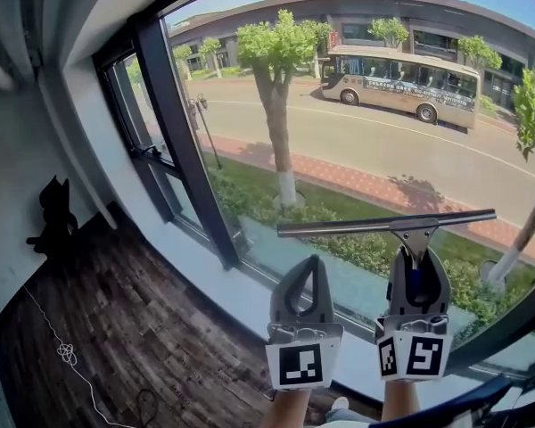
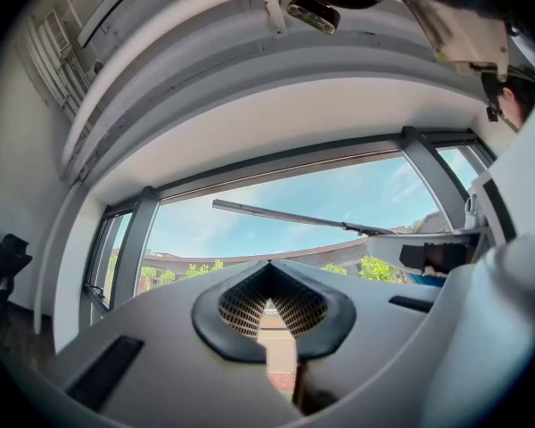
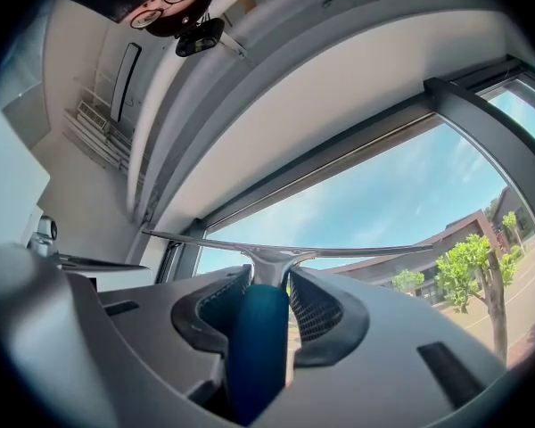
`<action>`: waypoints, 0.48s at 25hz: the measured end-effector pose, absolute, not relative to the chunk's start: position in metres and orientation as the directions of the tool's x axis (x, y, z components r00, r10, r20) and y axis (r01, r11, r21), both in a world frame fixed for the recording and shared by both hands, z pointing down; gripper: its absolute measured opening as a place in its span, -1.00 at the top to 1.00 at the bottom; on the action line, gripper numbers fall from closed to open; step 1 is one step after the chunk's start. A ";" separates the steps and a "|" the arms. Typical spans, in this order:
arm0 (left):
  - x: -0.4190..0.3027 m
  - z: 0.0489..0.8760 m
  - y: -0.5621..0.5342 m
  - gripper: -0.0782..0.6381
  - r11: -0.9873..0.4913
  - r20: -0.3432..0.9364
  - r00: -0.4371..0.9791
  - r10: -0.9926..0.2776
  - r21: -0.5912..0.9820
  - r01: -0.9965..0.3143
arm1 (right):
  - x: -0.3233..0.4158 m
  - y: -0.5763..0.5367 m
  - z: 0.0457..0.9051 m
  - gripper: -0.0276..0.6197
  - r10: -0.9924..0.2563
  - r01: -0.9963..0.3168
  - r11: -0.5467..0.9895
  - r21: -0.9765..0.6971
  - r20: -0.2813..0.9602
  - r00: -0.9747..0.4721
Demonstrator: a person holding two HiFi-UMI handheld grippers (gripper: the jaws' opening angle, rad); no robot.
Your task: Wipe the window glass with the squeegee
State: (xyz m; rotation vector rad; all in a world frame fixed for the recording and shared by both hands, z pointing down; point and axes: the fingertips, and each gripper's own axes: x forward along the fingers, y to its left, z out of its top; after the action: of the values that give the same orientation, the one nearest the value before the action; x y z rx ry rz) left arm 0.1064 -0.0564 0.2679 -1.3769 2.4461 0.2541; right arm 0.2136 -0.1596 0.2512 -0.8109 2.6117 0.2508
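Both raised side by side: R hand-held gripper (image 1: 416,270) clamped on blue handle of squeegee (image 1: 388,223), L hand-held gripper (image 1: 314,264) pinched together w/ nothing in it. Squeegee blade roughly level, across lower window glass (image 1: 357,141); contact w/ glass unclear.
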 end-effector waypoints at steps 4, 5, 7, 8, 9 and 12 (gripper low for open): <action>0.110 0.274 -0.086 0.78 0.519 -0.359 -0.483 -0.798 -0.002 -0.855 | 0.220 -0.187 0.251 0.49 -0.508 -0.586 0.808 0.060 -0.434 -0.744; 0.109 0.275 -0.093 0.78 0.516 -0.357 -0.483 -0.799 0.002 -0.856 | 0.221 -0.192 0.251 0.49 -0.508 -0.590 0.805 0.068 -0.435 -0.743; 0.109 0.277 -0.108 0.78 0.505 -0.357 -0.474 -0.805 0.007 -0.863 | 0.223 -0.203 0.250 0.49 -0.513 -0.603 0.793 0.088 -0.437 -0.739; 0.111 0.277 -0.117 0.78 0.494 -0.357 -0.464 -0.810 0.008 -0.869 | 0.225 -0.209 0.250 0.49 -0.519 -0.612 0.785 0.096 -0.438 -0.734; 0.114 0.277 -0.128 0.78 0.480 -0.356 -0.451 -0.818 0.007 -0.877 | 0.229 -0.216 0.249 0.49 -0.528 -0.624 0.775 0.102 -0.440 -0.727; 0.128 0.274 -0.162 0.78 0.422 -0.350 -0.395 -0.849 -0.002 -0.907 | 0.247 -0.241 0.245 0.49 -0.567 -0.669 0.736 0.104 -0.444 -0.693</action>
State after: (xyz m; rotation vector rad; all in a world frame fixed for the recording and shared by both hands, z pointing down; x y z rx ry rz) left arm 0.1281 -0.1625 0.2743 -1.5199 2.3829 0.2727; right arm 0.2470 -0.2410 0.2451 -0.9508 2.5529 0.3644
